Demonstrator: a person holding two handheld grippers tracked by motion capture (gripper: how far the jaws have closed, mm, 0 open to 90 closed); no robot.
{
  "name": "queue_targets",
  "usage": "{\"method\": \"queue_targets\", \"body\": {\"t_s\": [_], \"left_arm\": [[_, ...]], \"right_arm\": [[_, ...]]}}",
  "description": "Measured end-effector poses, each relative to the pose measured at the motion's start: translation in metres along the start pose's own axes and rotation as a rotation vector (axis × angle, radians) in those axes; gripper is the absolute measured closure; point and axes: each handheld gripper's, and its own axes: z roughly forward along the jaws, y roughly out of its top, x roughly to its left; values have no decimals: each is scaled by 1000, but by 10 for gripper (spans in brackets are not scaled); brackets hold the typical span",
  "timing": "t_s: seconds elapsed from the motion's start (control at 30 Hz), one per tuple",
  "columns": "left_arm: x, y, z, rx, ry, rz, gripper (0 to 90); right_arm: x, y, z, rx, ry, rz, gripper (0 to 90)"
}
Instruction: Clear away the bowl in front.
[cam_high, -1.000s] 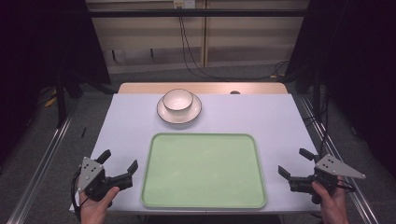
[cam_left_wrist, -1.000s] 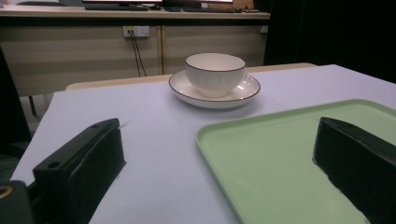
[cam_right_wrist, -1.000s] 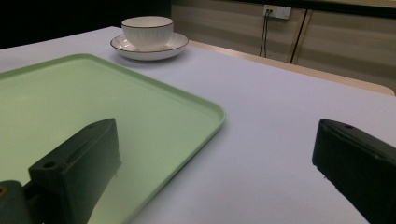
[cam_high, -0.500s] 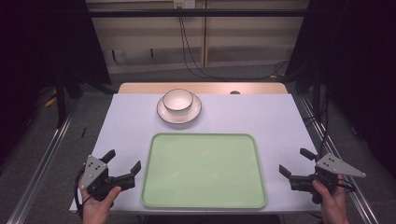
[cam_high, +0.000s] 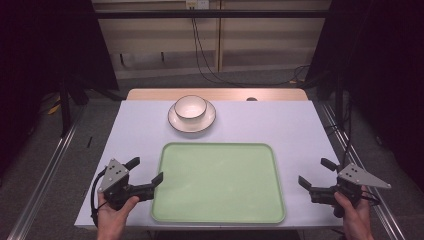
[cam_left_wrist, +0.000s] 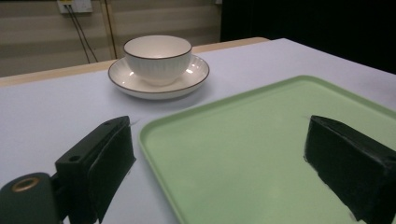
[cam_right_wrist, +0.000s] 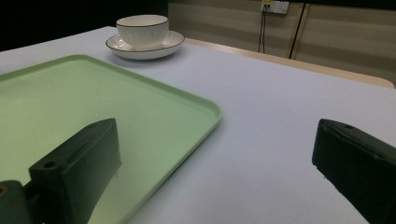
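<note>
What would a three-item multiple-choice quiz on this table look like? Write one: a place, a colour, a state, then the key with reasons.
1. Where does the bowl sit?
A. On the saucer
B. On the tray
C. On the bare table

2. What colour is the tray?
A. Blue
B. Pale green
C. Red

3. How does the left tool stand?
A. Shut on the bowl
B. Shut on the tray's rim
C. Open, holding nothing

Key: 1 A, the bowl rests in the saucer beyond the tray's far edge. 2 B, both gripper views and the high view show a pale green tray. 3 C, its jaws stand wide apart in the left gripper view, with nothing between them; the right tool is open too.
</note>
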Motion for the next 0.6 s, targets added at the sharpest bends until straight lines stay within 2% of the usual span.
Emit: {"method": "queue_targets", "body": {"t_s": [0.13,0.2,0.4,0.43,0.53,0.57,0.6], "left_arm": [[-1,10,8,5,9,19,33],[1,14,12,4,-7,5,16],[8,18,26,55,-3,22,32],[10,19,28,55,-5,9,31],[14,22,32,71,-1,7,30],[15,23,34,66,-8,-24,25],[17,27,37,65,-34,-51,21]], "right_arm": [[0,0,0,-1,6,-5,4],[0,0,0,-3,7,-4,4],[0,0,0,-1,18,6,4],[1,-1,0,-4,22,15,4],[2,0,-1,-7,27,12,4],[2,0,-1,-5,33,13,4],[1,0,-1,-6,29,4,4]]}}
